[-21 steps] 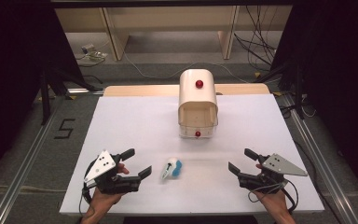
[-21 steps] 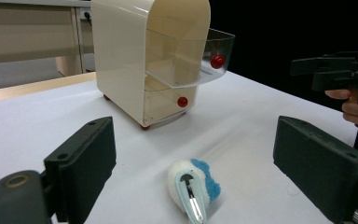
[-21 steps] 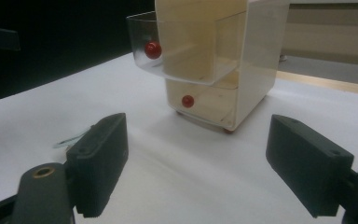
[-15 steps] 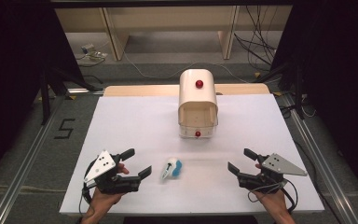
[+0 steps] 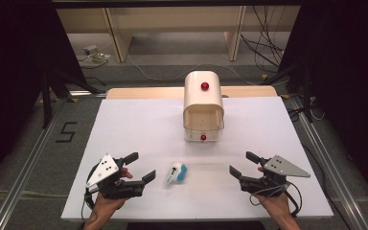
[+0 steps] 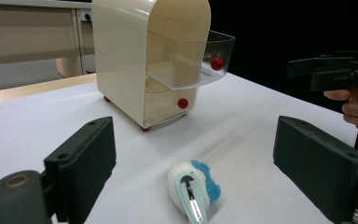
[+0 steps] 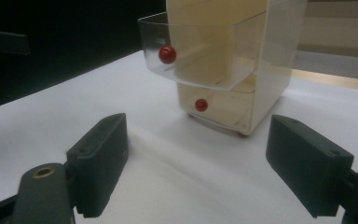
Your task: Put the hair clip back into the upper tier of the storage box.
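2 hand-held grippers flank a clip on the table.
Left hand-held gripper point(image 5: 140, 168) and right hand-held gripper point(image 5: 242, 164), jaws wide, empty; clip point(image 5: 177, 173) lies between them, cabinet point(image 5: 203, 106) with upper drawer point(image 6: 200, 60) out, probably to receive it.

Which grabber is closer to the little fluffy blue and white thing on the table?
The left gripper. The fluffy blue and white clip lies just beyond its open jaws, nearly between them. The right gripper, also open, is farther off across bare table.

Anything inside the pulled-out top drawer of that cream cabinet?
The clear top drawer of the cream cabinet looks empty through its walls. Its back part sits under the cabinet's cover, so that stays unseen.
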`<state>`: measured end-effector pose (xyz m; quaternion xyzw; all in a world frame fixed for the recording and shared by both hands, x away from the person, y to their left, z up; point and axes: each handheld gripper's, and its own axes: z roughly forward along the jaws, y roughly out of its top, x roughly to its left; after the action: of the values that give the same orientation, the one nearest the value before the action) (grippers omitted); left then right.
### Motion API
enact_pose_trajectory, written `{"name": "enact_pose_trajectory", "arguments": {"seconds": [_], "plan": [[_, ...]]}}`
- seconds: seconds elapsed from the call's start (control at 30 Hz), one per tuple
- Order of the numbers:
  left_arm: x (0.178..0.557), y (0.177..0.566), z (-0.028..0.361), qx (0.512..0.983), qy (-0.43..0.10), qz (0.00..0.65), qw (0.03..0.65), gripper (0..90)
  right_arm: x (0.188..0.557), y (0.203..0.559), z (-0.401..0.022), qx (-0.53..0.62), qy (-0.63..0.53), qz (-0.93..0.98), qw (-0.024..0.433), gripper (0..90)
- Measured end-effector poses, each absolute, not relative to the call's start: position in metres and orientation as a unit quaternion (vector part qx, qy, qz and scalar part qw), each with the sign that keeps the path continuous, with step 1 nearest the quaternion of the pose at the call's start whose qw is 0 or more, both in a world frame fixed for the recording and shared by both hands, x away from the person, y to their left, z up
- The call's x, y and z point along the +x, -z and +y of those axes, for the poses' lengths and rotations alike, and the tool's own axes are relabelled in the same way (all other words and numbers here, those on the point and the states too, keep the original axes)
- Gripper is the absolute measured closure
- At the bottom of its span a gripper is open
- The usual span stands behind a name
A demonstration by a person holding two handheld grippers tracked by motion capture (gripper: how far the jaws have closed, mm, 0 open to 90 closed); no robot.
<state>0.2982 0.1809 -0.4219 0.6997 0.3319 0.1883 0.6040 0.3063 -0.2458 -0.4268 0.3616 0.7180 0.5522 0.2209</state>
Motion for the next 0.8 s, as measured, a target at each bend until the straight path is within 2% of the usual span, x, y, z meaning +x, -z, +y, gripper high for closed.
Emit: {"name": "enact_pose_trajectory", "arguments": {"seconds": [0.23, 0.8], "plan": [[0.298, 0.422, 0.180, 0.700, -0.188, 0.332, 0.604, 12.6, 0.311, 0.425, -0.230, 0.357, -0.553, 0.728, 0.192, 20.9], [0.298, 0.421, 0.180, 0.699, -0.188, 0.331, 0.605, 12.6, 0.329, 0.431, -0.187, 0.336, -0.522, 0.768, 0.158, 20.8]]}}
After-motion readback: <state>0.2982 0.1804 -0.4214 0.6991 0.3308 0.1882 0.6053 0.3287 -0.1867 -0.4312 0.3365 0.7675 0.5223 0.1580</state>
